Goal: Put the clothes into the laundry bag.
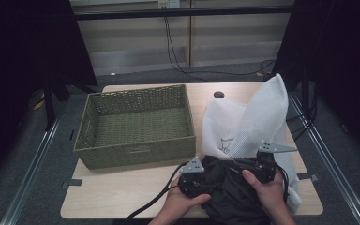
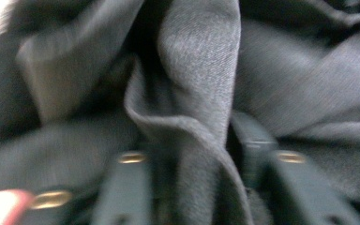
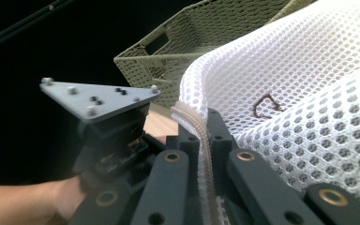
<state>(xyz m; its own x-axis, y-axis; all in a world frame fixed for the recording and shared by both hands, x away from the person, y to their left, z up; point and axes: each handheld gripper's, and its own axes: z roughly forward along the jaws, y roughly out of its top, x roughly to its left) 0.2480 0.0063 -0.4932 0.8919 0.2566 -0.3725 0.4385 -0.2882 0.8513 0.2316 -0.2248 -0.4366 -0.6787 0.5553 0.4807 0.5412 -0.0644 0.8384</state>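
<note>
A dark grey garment (image 1: 229,197) lies bunched at the table's front edge, at the mouth of a white mesh bag (image 1: 262,117) that stands up behind it. My left gripper (image 1: 210,180) is pushed into the garment from the left. In the left gripper view a thick fold of the cloth (image 2: 197,56) is gathered between the jaws of my left gripper (image 2: 192,150), which press on it; the picture is blurred. My right gripper (image 1: 243,162) is shut on the bag's zipped rim. In the right gripper view that gripper (image 3: 199,124) pinches the mesh bag (image 3: 300,70) at its edge.
A green wicker basket (image 1: 136,151) stands on the left half of the wooden table (image 1: 122,192), its inside bare. In the right gripper view the basket (image 3: 206,37) rises behind the left gripper's grey plate (image 3: 98,98). Cables trail off the front edge.
</note>
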